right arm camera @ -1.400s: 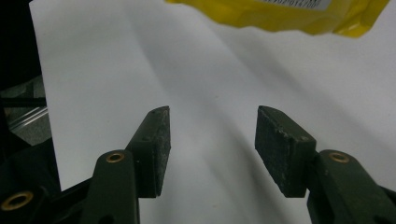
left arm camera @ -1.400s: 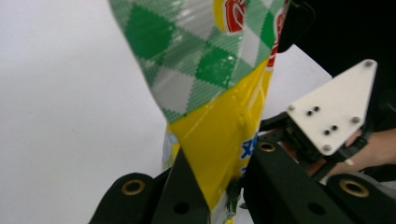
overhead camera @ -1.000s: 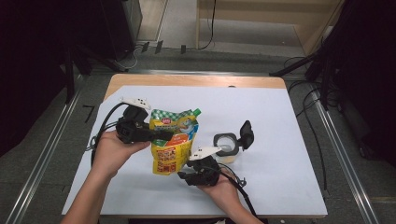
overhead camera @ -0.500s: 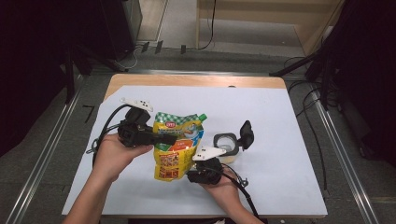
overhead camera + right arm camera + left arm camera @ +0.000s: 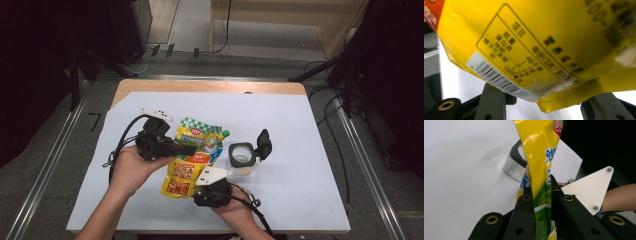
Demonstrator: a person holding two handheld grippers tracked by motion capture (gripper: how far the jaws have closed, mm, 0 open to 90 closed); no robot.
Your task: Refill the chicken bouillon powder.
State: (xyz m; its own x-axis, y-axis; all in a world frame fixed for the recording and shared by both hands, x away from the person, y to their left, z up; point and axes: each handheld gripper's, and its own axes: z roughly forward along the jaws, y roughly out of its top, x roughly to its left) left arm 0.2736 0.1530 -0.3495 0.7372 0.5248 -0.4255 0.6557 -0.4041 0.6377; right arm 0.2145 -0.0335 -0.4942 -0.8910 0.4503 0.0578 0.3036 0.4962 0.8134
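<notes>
Pouch (image 5: 192, 155) front and centre: a yellow refill bag with a green-checked top, held up off the white sheet (image 5: 300, 165) that covers the table, just left of the clear jar (image 5: 241, 159) with its black lid flipped open.

Left gripper (image 5: 187, 149) has it, no question. In the left gripper view the two black jaws are drawn in tight, the yellow-and-green film (image 5: 541, 170) pinched flat between them, rising from the clamp in a narrow band. Past that band sits the jar (image 5: 514, 167), down on the sheet and apart from the pouch. The grey three-cornered plate (image 5: 589, 188) of the other gripper shows just to the side.

Now the right gripper (image 5: 212, 192), coming in under the pouch's lower end. In the right gripper view its jaws stand well apart at either side of the bottom edge, and they have just been closing in. The pouch's bottom corner (image 5: 549, 106) hangs down between them (barcode and nutrition panel (image 5: 529, 57) facing the camera), but neither jaw is pressing on it; there is bare white sheet showing on both sides of that corner. So: in the gap, not gripped.

From above, the left hand (image 5: 132, 167) carries the bag.
</notes>
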